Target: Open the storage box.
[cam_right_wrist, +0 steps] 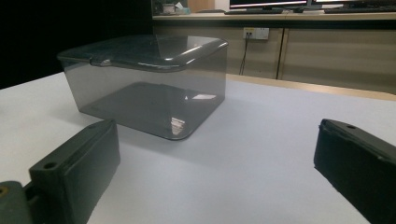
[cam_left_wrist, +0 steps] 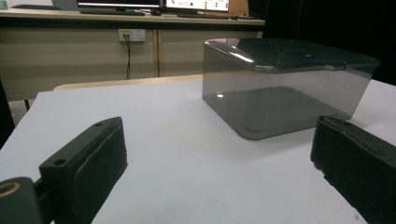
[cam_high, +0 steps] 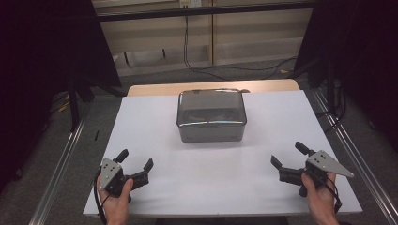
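High view: left claw [cam_high: 136, 159] and right claw [cam_high: 288, 155] both wide open, nothing held, low on table [cam_high: 155, 140]; box [cam_high: 211, 115] ahead, between them.
Left gripper view: box [cam_left_wrist: 285, 84] ahead-right, well apart.
Right gripper view: box [cam_right_wrist: 144, 79] ahead-left, lid on.

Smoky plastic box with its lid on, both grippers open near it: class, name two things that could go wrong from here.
1. The box has smooth, glossy walls, so jaws may slip.
2. It stands loose on the white table; if the left gripper or the right gripper pushes alone, it may slide.
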Motion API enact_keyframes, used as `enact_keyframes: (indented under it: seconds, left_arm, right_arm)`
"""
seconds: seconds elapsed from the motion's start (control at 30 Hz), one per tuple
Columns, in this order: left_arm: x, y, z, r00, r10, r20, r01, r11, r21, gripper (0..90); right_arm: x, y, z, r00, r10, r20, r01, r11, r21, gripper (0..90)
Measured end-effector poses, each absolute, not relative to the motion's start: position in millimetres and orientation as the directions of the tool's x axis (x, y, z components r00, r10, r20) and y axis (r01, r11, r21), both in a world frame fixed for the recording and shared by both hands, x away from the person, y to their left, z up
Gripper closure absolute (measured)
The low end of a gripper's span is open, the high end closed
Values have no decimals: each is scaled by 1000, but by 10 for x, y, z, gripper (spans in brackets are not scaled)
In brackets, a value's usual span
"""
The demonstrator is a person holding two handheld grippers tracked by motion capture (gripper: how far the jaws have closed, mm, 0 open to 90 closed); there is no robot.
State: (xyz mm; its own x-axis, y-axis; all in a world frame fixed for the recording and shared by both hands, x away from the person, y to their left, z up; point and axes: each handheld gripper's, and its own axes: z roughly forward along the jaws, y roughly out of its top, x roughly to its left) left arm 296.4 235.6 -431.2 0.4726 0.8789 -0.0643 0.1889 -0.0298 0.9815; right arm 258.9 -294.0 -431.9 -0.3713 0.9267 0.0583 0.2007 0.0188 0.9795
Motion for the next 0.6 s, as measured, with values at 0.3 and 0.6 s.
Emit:
enact_keyframes:
  seconds: [0.3, 0.6]
  left_arm:
    - [2926, 2389, -4297, 471, 880, -64, 179, -25, 983, 37]
    - [2925, 2392, -4309, 462, 885, -63, 186, -28, 982, 37]
  right_arm:
    - [2683, -2803, -4317, -402, 914, 49, 214, 41, 976, 4]
    - [2767, -2632, -4262, -457, 888, 54, 204, 45, 978, 2]
